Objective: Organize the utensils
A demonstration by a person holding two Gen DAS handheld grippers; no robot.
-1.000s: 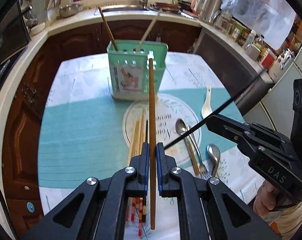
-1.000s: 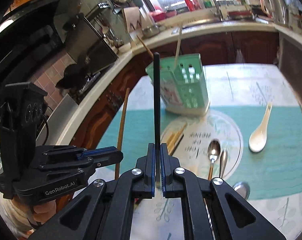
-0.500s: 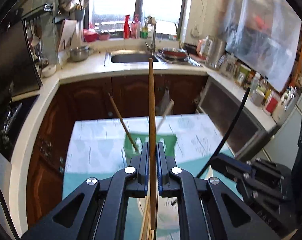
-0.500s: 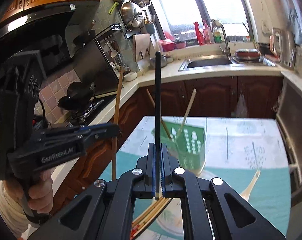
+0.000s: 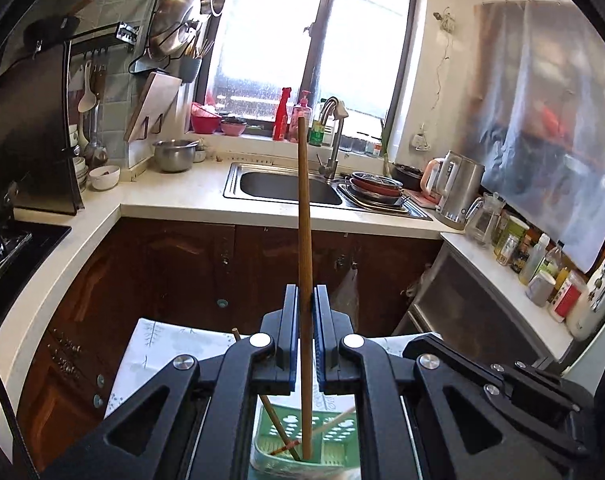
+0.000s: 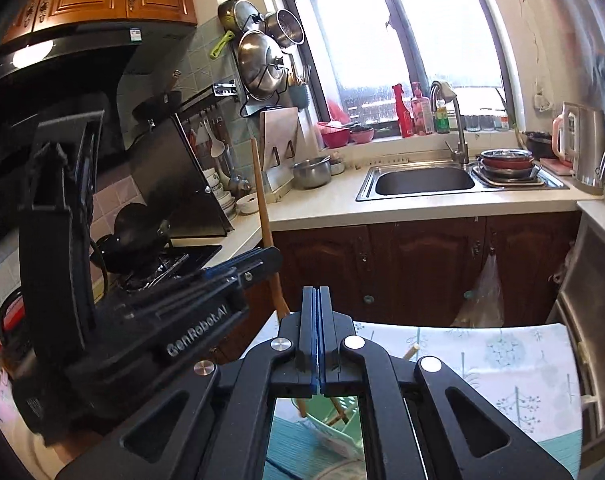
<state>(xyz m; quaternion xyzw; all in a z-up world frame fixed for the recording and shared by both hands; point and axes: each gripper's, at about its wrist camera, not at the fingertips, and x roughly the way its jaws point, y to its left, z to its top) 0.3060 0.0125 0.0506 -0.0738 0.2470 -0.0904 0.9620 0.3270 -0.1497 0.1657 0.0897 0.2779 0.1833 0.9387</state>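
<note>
My left gripper (image 5: 304, 300) is shut on a brown wooden chopstick (image 5: 303, 216) and holds it upright, its lower end inside the green utensil holder (image 5: 338, 438) below. Two other chopsticks lean in that holder. In the right wrist view my right gripper (image 6: 317, 300) has its jaws pressed together with nothing showing between them. The black chopstick it held is not in view. The left gripper (image 6: 246, 264) and its wooden chopstick (image 6: 262, 200) show to the left. The green holder (image 6: 322, 412) shows under the right gripper.
The table with a patterned cloth (image 6: 502, 364) lies below. Dark wood cabinets (image 5: 182, 272), a white counter with a sink (image 5: 286, 188), a kettle (image 5: 458, 188) and bottles ring the table. A stove (image 6: 158, 264) is at the left.
Both grippers tilted upright over the holder. The wooden chopstick's lower end went down into the holder. The black chopstick no longer shows between the right gripper's jaws.
</note>
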